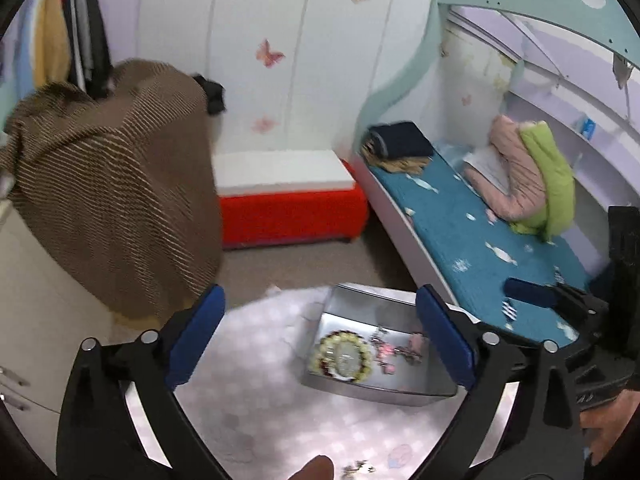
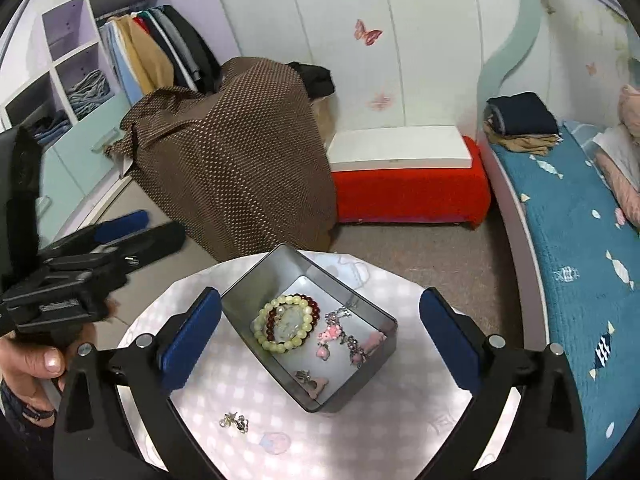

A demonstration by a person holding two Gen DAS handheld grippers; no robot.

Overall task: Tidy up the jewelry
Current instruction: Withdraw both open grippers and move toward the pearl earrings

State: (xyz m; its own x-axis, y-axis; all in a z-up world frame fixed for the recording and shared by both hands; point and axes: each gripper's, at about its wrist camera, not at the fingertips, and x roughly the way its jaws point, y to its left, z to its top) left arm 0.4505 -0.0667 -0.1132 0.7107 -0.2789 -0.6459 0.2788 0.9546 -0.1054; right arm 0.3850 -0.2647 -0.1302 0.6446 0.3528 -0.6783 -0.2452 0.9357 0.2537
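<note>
A grey metal tin [image 2: 362, 376] stands open on a round white table [image 2: 248, 396]. In it lie a green bead bracelet [image 2: 280, 322], a dark red bead bracelet [image 2: 310, 308], and pink charm pieces [image 2: 340, 340]. A small silver earring piece [image 2: 236, 423] lies on the table in front of the tin. My right gripper [image 2: 320, 320] is open and empty above the tin. My left gripper [image 1: 320, 320] is open and empty, over the table left of the tin [image 1: 400, 390]. The left gripper also shows in the right wrist view [image 2: 132, 228]. The earring piece shows at the bottom of the left wrist view [image 1: 358, 469].
A brown patterned cloth [image 2: 236, 152] covers a bulky object behind the table. A red bench with a white top [image 2: 408, 184] stands by the wall. A bed with a blue cover [image 2: 580, 240] runs along the right. Shelves and hanging clothes [image 2: 152, 48] are at the left.
</note>
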